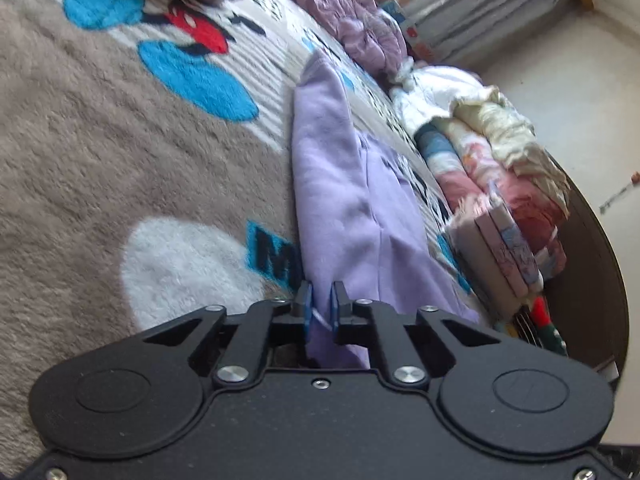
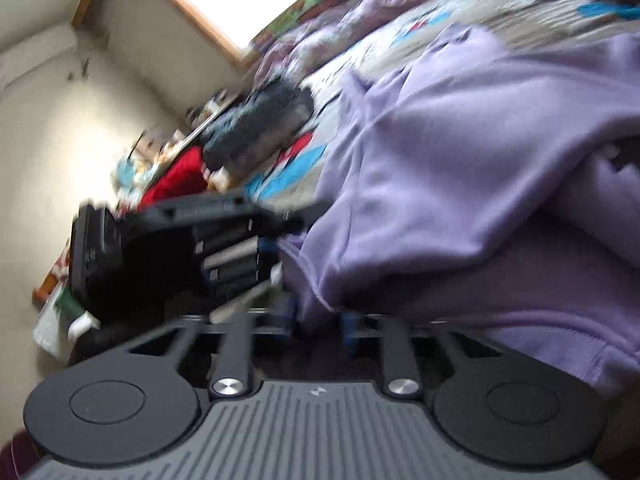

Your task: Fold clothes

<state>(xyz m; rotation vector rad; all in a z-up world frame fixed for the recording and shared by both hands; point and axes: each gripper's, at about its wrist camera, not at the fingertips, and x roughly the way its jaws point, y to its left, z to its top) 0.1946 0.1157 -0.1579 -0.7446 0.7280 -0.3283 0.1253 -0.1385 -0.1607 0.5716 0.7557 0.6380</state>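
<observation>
A lilac sweatshirt (image 1: pixel 340 184) lies lengthwise on a plush grey blanket (image 1: pixel 100 140) printed with a cartoon mouse. My left gripper (image 1: pixel 322 300) is shut on its near edge, and lilac cloth fills the narrow gap between the blue pads. The right wrist view is blurred. There the same sweatshirt (image 2: pixel 460 168) spreads across the right half. My right gripper (image 2: pixel 319 320) is shut on a fold of its hem. The left gripper (image 2: pixel 288 240) shows black at the left of that view, holding the same garment edge close by.
A stack of folded clothes (image 1: pixel 500 200) stands at the bed's right edge beside a dark bed frame (image 1: pixel 592 240). A crumpled purple quilt (image 1: pixel 360 20) lies at the far end. A dark bundle (image 2: pixel 256 128) and a red item (image 2: pixel 180 176) sit near the wall.
</observation>
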